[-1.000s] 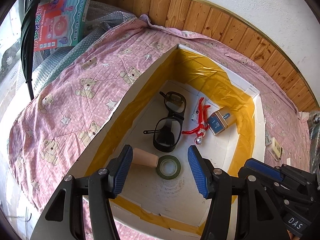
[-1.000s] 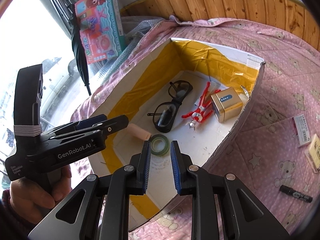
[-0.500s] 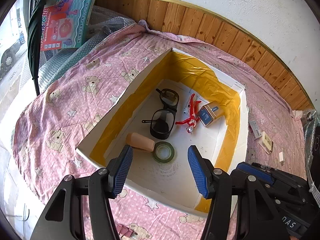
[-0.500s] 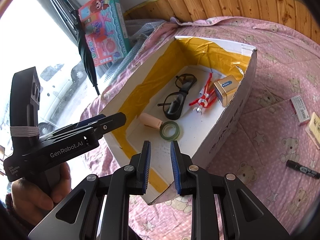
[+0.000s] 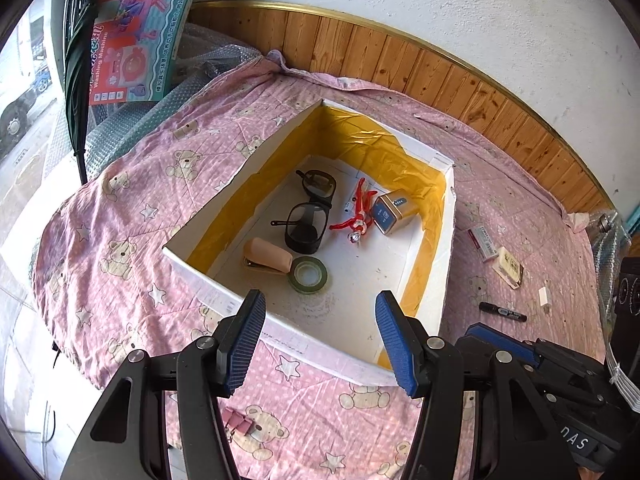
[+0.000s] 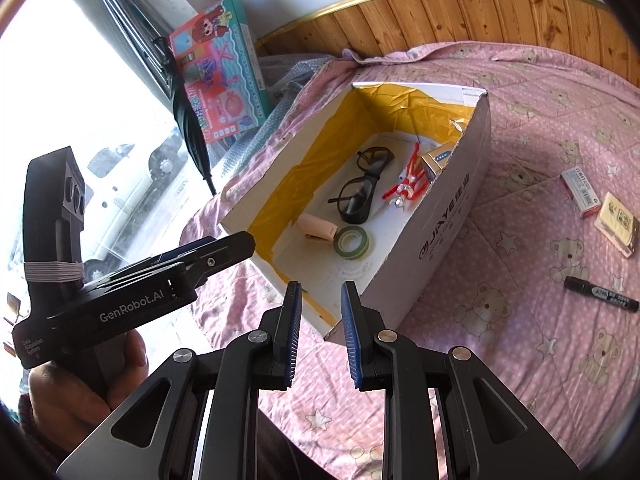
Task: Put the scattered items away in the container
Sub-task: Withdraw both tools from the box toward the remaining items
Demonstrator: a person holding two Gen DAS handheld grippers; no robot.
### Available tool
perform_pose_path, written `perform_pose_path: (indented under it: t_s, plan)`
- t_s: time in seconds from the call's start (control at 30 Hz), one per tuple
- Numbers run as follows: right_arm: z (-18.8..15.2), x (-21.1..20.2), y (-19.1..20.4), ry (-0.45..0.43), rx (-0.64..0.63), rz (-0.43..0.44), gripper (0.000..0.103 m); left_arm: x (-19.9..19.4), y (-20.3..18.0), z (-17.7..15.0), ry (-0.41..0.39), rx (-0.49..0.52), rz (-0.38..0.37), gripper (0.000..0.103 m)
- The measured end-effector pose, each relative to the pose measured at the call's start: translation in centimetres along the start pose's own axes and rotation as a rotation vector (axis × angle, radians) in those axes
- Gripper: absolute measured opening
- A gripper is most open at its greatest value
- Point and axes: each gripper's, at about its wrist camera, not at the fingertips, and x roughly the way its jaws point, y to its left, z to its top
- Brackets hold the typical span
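Observation:
A white cardboard box point(image 5: 208, 276) with yellow lining sits on the pink bear-print quilt point(image 5: 132, 216). Inside lie black glasses point(image 5: 308, 216), a red toy figure point(image 5: 356, 216), a small tin point(image 5: 394, 212), a pink stapler point(image 5: 268, 256) and a green tape roll point(image 5: 308, 276). Right of the box point(image 6: 440, 236) on the quilt lie a black marker point(image 6: 602, 294), a small white carton point(image 6: 580, 192) and a yellow pad point(image 6: 618, 224). My left gripper point(image 5: 320, 336) hangs open and empty over the box's near wall. My right gripper point(image 6: 320, 332) is narrowly open, empty, above the box's near corner.
A pink binder clip point(image 5: 238, 424) lies on the quilt in front of the box, and a white eraser point(image 5: 543, 296) near the marker point(image 5: 502, 311). A toy carton point(image 6: 218, 72) and bubble wrap stand by the window at back left. Wood panelling point(image 5: 400, 60) lines the wall.
Both grippers have drawn back and upward from the box, so more quilt and the loose items to the right show. Neither gripper's opening has changed.

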Motion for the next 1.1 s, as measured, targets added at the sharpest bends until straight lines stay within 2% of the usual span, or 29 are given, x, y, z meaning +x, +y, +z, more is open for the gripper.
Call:
perform_pose_path:
  t_s: [0.5,0.9,1.1]
  plan:
    - [-4.5,-4.7,-1.5,-0.05,0.051,0.008,0.024,-3.0,-4.2,-3.7,-0.01,0.051,-0.044,0.059]
    - [-7.8,-7.4,-5.1,-0.076,0.124,-0.004,0.024,-2.8,-8.6,-6.5,0.013,0.119,-0.081,0.059]
    - [-8.9,-8.5,-7.7,-0.09,0.178,-0.018,0.024,-2.0,-11.7,-7.6,0.035,0.175,-0.132,0.059]
